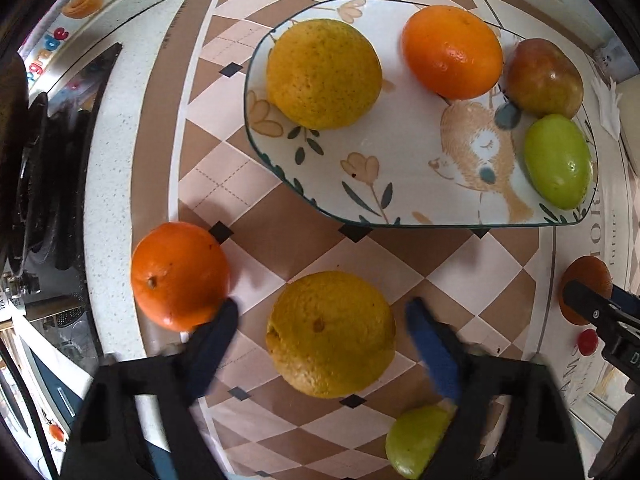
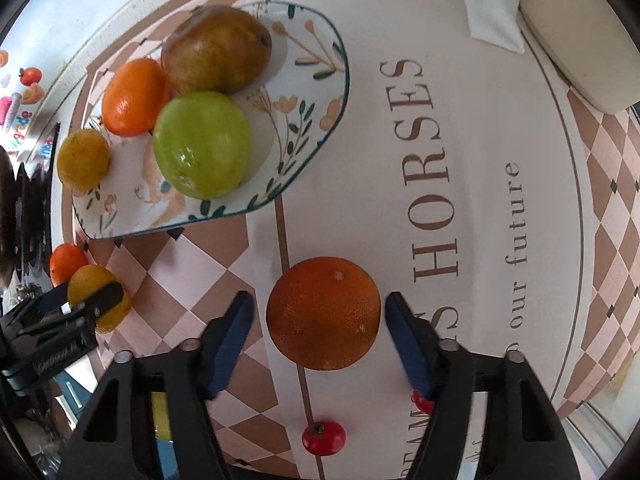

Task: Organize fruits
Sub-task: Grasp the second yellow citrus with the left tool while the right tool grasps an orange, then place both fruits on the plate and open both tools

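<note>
My left gripper (image 1: pixel 322 308) points down over a yellow-green orange (image 1: pixel 332 334) on the checked mat. The fruit sits between the blue pads (image 1: pixel 218 332) with a gap on each side, so the gripper is open. My right gripper (image 2: pixel 320 298) straddles a dark orange (image 2: pixel 323 312) on the lettered part of the mat, also open and not touching it. A flower-patterned plate (image 1: pixel 400 152) holds a yellow orange (image 1: pixel 324 74), a mandarin (image 1: pixel 452 52), a red-brown fruit (image 1: pixel 544 78) and a green fruit (image 1: pixel 558 162).
Another mandarin (image 1: pixel 180 276) lies just left of my left finger, and a green fruit (image 1: pixel 416 440) lies under the right one. Small red fruits (image 2: pixel 323 437) sit near the mat's front. A napkin (image 2: pixel 492 8) and a beige box (image 2: pixel 580 32) are at the back right; a stove (image 1: pixel 40 180) is at the left.
</note>
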A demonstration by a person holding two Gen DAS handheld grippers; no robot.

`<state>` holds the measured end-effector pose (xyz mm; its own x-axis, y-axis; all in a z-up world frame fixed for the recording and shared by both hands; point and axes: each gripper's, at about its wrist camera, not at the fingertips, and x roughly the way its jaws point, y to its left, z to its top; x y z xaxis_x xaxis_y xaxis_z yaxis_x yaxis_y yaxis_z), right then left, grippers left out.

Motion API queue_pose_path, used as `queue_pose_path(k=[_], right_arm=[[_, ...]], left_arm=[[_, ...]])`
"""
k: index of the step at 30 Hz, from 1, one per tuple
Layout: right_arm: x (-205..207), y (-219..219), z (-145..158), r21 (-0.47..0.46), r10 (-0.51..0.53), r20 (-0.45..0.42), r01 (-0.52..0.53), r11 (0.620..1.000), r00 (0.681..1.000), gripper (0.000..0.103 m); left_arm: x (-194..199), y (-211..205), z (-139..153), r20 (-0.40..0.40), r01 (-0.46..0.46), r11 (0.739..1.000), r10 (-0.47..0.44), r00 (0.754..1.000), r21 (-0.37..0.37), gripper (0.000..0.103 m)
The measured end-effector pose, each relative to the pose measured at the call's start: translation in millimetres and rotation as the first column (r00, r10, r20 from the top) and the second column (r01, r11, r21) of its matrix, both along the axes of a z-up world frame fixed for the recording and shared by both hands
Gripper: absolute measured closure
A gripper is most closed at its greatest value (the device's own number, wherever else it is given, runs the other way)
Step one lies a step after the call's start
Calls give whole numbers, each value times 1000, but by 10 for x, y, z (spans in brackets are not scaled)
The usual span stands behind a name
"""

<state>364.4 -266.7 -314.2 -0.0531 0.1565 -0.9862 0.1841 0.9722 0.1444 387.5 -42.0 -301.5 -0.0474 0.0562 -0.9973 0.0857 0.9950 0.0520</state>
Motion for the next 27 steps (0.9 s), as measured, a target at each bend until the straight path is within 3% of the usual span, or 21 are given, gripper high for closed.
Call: queue_pose_path(k=[1,6,13,16,22,27], right_arm=[[2,4,-4,-4,6,4,-6,1000,1000,45],[7,49,92,0,24,40,-24,1000,999,46],[248,-82,633,81,-30,163,17,997,986,47],[517,-106,727,69,-36,192,24,997,981,47],[932,-115,624,27,-12,181,7,1000,983,47],[1018,-92,504,9,9,155,-11,1000,988,47]], left_arm=[[-3,3,-9,-2,-6,1000,6,1000,-28,42],[-24,-58,52,32,10,1000,-9,999,-25,43],[210,-283,703,120,20,982,3,993,-187,43],[435,-394,817,134,26,978,3,991,-209,43],[846,-424,612,86,17,982,-1,996,-188,43],[965,-487,429,48,30,988,-23,999,-149,43]])
